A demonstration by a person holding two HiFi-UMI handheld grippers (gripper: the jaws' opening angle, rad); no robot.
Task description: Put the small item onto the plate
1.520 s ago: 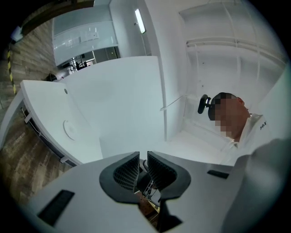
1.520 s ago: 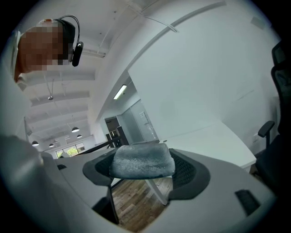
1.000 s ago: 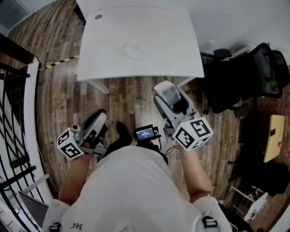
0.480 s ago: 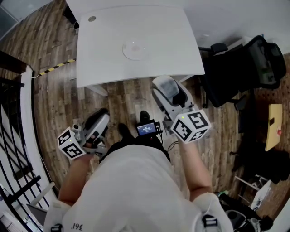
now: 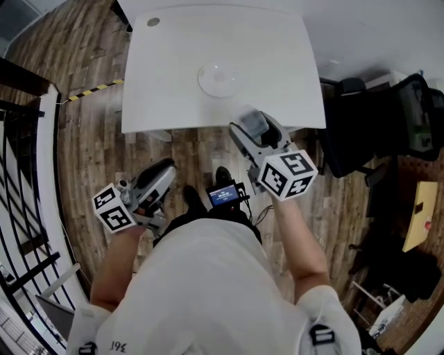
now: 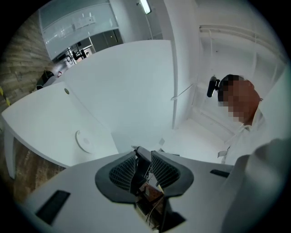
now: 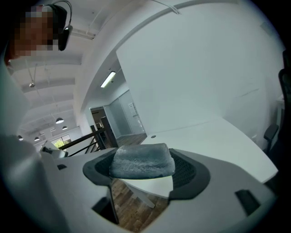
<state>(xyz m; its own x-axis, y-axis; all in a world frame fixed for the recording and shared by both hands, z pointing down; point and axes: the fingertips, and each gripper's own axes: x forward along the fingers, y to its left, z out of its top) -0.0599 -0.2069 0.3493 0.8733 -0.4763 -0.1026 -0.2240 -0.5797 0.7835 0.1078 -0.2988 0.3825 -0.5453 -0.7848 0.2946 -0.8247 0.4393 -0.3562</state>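
A small round white plate [image 5: 218, 78] lies on the white table [image 5: 173, 62]; the left gripper view shows the plate [image 6: 83, 141] too. My right gripper [image 5: 251, 125] is shut on a grey, sponge-like block [image 5: 254, 123] and hangs at the table's near edge, short of the plate. In the right gripper view the block [image 7: 142, 160] fills the jaws. My left gripper [image 5: 165, 173] is lower left, over the wood floor. Its jaws [image 6: 143, 164] have just been opening; they stand slightly apart with nothing between them.
A grommet hole [image 5: 153, 21] marks the table's far left corner. A black office chair [image 5: 388, 118] stands to the right of the table, a dark railing [image 5: 21, 159] along the left. A small screen [image 5: 224, 195] hangs at the person's waist.
Both grippers have moved forward toward the table. The right gripper with the grey block now reaches the table's near edge, and the plate lies closer to it.
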